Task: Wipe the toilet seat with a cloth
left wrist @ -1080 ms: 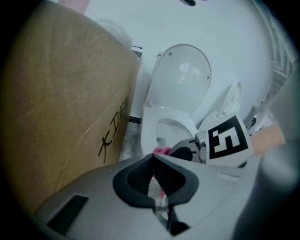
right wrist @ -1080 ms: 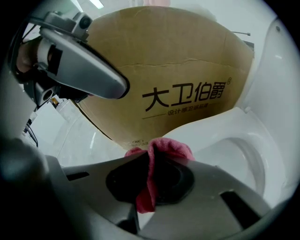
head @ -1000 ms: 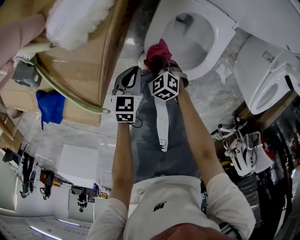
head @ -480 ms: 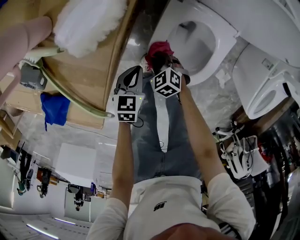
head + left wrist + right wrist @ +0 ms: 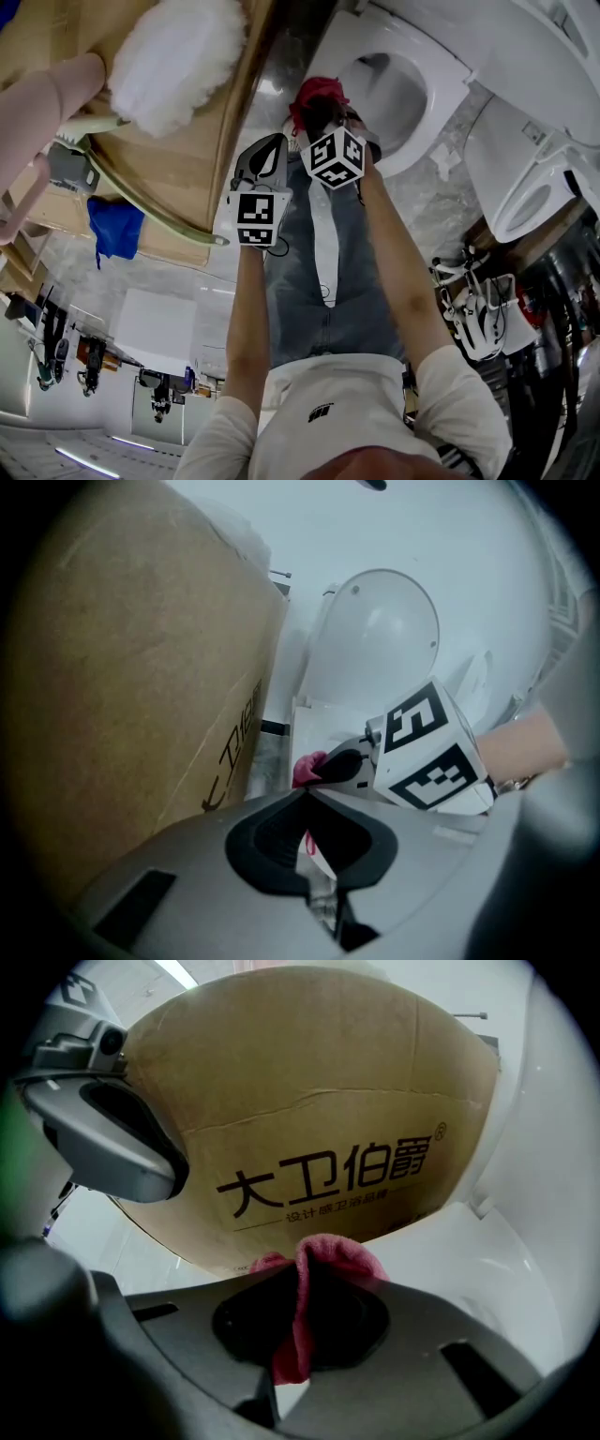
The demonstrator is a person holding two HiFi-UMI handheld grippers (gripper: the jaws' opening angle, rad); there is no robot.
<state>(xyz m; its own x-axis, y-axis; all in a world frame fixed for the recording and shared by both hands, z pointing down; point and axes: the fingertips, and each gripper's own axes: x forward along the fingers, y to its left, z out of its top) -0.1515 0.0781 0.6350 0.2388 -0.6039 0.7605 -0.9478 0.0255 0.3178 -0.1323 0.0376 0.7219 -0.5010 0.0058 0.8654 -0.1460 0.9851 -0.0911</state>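
The pink cloth (image 5: 315, 94), pinched tight in the right gripper (image 5: 321, 117), lies against the near left edge of the toilet seat (image 5: 442, 92). Over the past second it has barely shifted along that rim, which suggests the wipe is only beginning. The left gripper (image 5: 270, 150) hangs just beside it, clenched on nothing. A cardboard box (image 5: 178, 131) crowds the seat's left side, leaving only a narrow strip of floor (image 5: 277, 52), while the far and right stretches of rim lie open for the sweep.
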